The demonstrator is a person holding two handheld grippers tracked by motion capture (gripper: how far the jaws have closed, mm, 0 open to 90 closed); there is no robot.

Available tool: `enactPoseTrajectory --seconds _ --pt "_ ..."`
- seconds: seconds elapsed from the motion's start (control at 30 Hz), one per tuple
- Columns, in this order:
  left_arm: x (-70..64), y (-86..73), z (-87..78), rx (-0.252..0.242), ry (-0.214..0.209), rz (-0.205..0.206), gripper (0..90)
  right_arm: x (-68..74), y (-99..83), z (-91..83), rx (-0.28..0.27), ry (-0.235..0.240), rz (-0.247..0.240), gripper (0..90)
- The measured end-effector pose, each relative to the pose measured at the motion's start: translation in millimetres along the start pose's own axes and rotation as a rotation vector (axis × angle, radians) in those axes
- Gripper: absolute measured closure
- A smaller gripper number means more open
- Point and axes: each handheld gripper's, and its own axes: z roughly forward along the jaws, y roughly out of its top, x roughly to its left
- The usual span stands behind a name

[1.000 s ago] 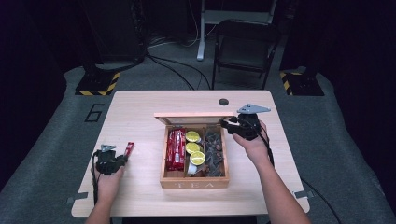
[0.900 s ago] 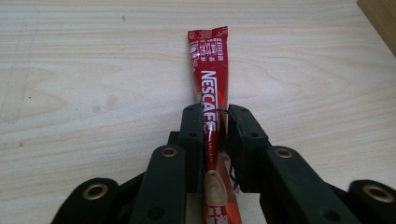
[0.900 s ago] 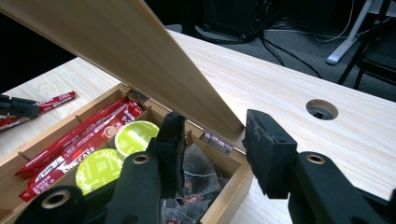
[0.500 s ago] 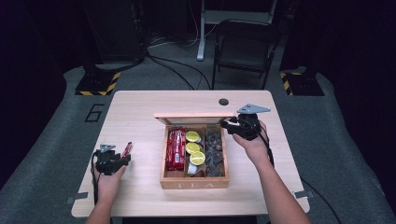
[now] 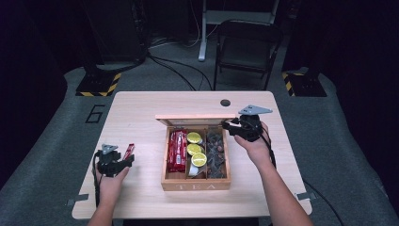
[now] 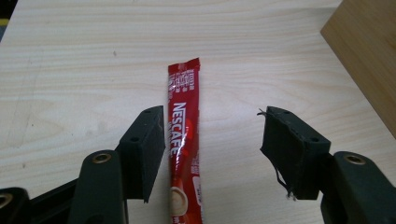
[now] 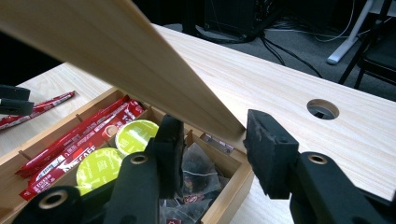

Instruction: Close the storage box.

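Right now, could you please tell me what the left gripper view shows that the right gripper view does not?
Left gripper view: the Nescafe print on the red coffee stick sachet, lying between the left hand-held gripper's open jaws. Right gripper view: the wooden tea box's lid between the right hand-held gripper's jaws, green capsules, tea bags. Both: that sachet, the light wooden table.

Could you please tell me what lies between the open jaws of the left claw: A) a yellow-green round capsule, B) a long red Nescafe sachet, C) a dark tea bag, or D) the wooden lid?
B: in the left gripper view, the long red Nescafe sachet lies flat on the light wooden table between the left claw's open jaws.
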Motion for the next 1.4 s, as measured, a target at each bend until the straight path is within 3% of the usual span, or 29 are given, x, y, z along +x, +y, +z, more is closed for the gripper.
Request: enactPoseTrajectory --seconds 0.13,0.23,0.5,0.83,1.0,1.23,1.4 --pt "-8.9 2.5 -2.4 -0.010 0.013 0.052 39.2 0.1 0.0 0.0 0.000 -0.001 -0.002 57.3" --pt "-14.3 4.4 -4.5 -0.021 0.007 0.066 39.1 0.2 -0.1 0.0 0.001 0.000 0.000 57.3" --pt "-27.0 12.4 -17.0 -0.038 -0.070 0.067 39.3 -0.1 -0.3 0.0 0.000 0.003 0.000 57.2" --pt "-38.0 24.9 -27.4 -0.052 -0.126 0.066 40.7 0.3 -0.8 -0.1 0.002 0.003 0.001 57.0" --pt "-49.4 41.0 -35.5 -0.067 -0.161 0.081 40.7 0.1 -1.2 -0.3 0.003 0.005 -0.001 56.9" --pt "-64.6 62.5 -44.6 -0.078 -0.187 0.133 41.1 -0.3 -1.2 -0.1 0.002 0.007 -0.003 56.8" --pt "-77.9 86.5 -54.9 -0.093 -0.216 0.164 41.0 -0.3 -1.2 0.0 0.002 0.007 -0.002 56.8"
